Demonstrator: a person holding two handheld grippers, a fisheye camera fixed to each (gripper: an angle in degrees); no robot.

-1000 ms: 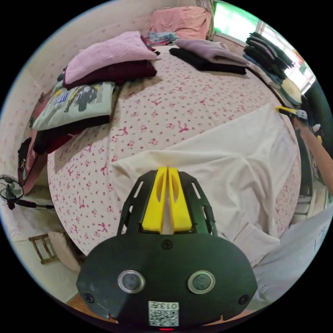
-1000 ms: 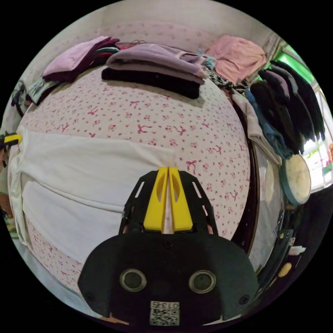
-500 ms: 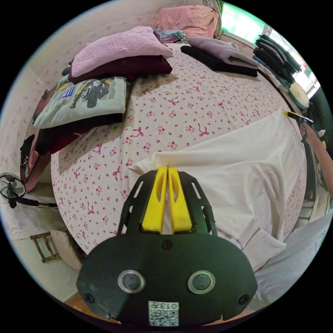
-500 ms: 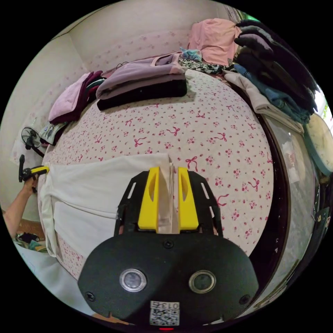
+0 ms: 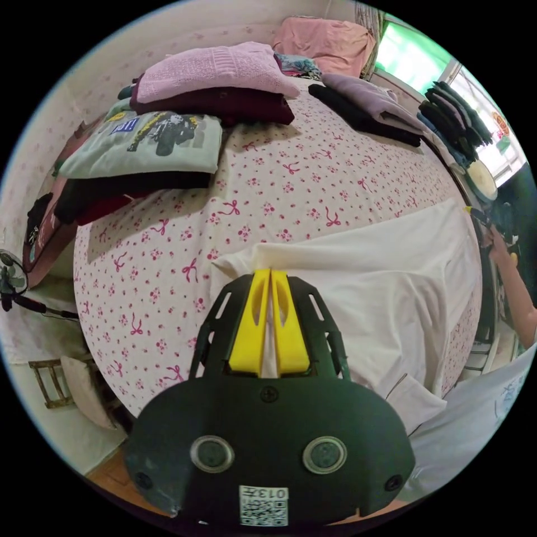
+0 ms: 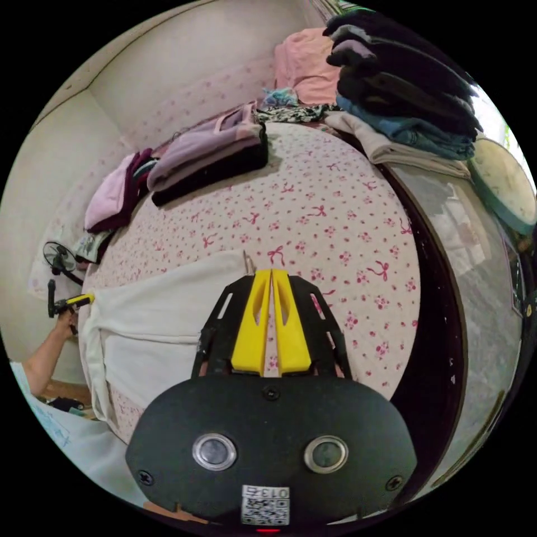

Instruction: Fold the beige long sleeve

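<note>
While left gripper (image 5: pixel 271 274) jaws pinch beige long sleeve (image 5: pixel 386 285), right gripper (image 6: pixel 271 274) jaws closed.

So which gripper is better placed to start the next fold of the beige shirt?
Left, probably: the left gripper is shut on the beige shirt's edge. The right gripper looks shut beside the shirt's corner.

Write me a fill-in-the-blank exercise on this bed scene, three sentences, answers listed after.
1. The left tongs are shut on the ____ long sleeve.
2. The garment lies on a bedsheet printed with pink ____.
3. In the right gripper view, the right tongs have their jaws ____.

Answers: beige; bows; closed
</note>
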